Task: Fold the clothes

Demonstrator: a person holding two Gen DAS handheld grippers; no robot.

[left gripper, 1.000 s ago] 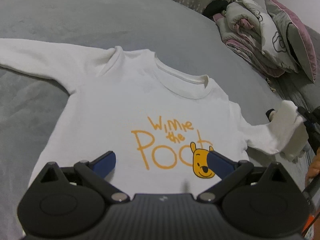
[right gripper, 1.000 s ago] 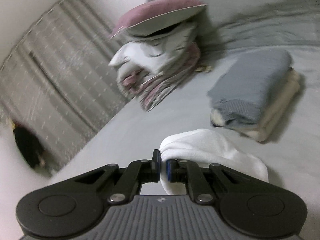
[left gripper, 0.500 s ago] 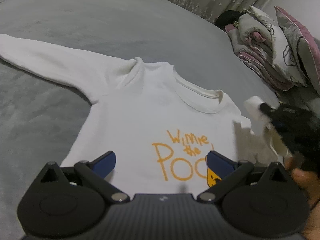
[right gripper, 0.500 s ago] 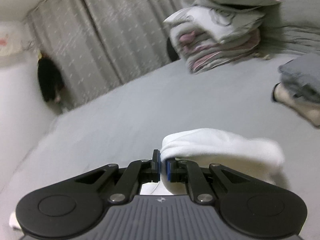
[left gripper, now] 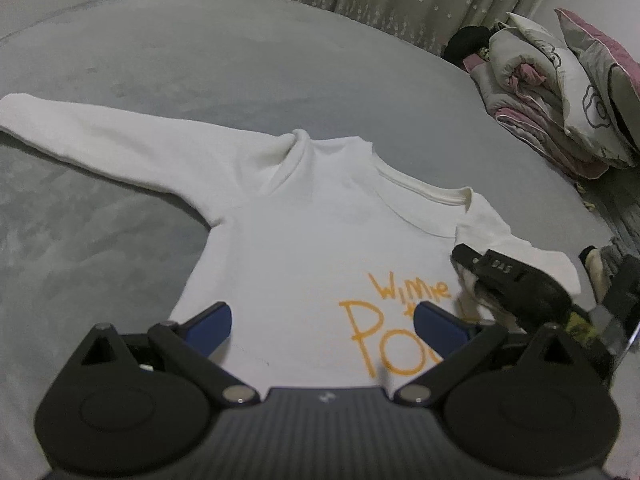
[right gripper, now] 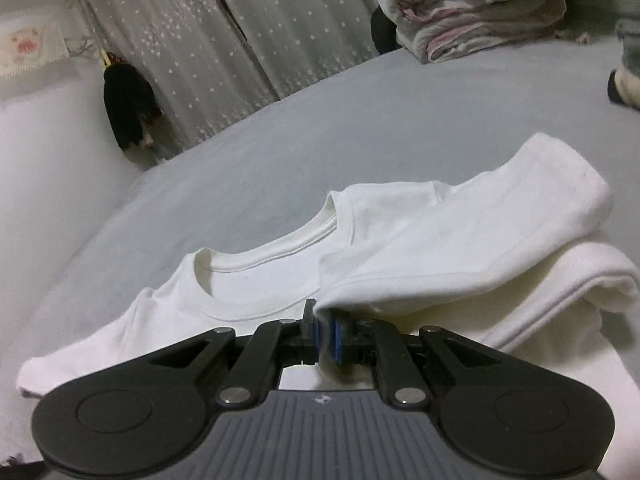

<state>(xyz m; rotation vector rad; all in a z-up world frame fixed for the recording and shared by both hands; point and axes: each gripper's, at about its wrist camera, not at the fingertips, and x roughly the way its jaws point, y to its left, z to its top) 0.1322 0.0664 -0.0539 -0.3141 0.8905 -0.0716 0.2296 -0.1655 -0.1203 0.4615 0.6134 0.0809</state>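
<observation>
A white long-sleeved sweatshirt [left gripper: 312, 232] with orange lettering lies face up on the grey bed. Its left sleeve [left gripper: 104, 132] stretches out flat to the left. My left gripper [left gripper: 320, 324] hovers open over the lower front, nothing between its blue pads. My right gripper [right gripper: 327, 338] is shut on the cuff of the other sleeve [right gripper: 460, 240], which is doubled back over the chest near the collar [right gripper: 256, 264]. In the left wrist view the right gripper [left gripper: 460, 258] reaches in over the right side of the shirt by the lettering.
Folded quilts and pillows [left gripper: 560, 104] are stacked at the far right of the bed, with starred curtains [right gripper: 240, 40] behind. A dark plush toy [right gripper: 128, 104] hangs by the curtain. A folded clothes pile [right gripper: 628, 68] lies at the right edge.
My right gripper has carried the sleeve cuff down and inward from beside the shirt onto its chest. The left gripper has tilted slightly, staying open over the hem.
</observation>
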